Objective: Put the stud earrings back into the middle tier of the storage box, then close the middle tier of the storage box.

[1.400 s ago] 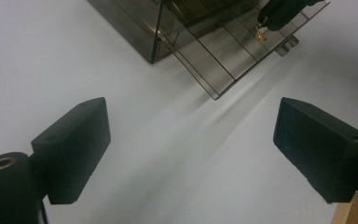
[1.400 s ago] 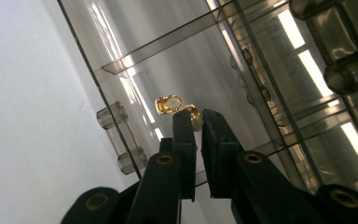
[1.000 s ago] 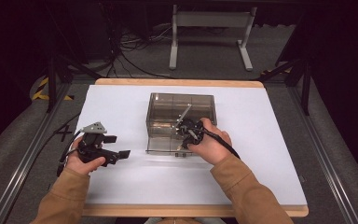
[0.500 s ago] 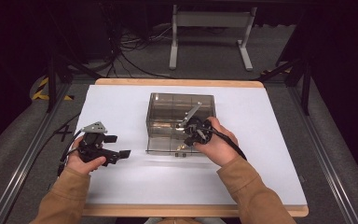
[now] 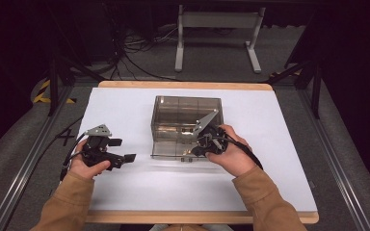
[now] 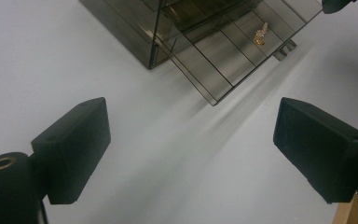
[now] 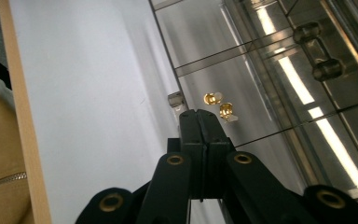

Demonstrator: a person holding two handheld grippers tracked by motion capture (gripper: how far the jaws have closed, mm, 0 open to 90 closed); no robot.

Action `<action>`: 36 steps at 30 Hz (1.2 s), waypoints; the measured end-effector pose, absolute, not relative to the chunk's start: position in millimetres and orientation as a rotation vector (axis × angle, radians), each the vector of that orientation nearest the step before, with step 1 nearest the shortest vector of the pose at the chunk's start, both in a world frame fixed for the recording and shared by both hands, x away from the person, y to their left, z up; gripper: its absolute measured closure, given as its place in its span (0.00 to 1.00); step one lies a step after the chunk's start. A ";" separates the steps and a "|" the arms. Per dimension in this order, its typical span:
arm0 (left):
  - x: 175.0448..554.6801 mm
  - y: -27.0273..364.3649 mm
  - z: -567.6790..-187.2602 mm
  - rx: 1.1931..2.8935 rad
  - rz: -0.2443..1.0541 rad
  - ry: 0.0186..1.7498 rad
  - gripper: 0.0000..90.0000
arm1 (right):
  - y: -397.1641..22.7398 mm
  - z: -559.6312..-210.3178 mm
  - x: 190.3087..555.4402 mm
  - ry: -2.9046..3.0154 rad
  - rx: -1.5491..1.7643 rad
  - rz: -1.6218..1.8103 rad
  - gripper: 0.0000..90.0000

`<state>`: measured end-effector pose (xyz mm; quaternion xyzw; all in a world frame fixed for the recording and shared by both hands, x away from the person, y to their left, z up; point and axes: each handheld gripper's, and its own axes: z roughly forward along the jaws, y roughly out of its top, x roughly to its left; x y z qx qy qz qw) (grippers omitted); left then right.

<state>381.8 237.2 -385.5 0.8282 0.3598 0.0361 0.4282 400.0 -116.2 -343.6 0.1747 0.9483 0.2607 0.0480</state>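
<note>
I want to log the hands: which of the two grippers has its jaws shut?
The right gripper, over the drawer near the gold pieces; its jaws meet. The left gripper stands wide open.

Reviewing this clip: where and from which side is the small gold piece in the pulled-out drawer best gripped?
Probably from straight above. The gold piece lies loose on the floor of the open drawer, walled by low dividers, so a sideways approach is blocked. The right gripper, now shut just short of it, would need to open and pinch it across its narrow width.
</note>
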 end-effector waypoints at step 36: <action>380.7 237.7 -385.3 2.070 0.091 0.893 0.13 | -102.4 -377.0 375.3 3.088 0.250 0.711 1.00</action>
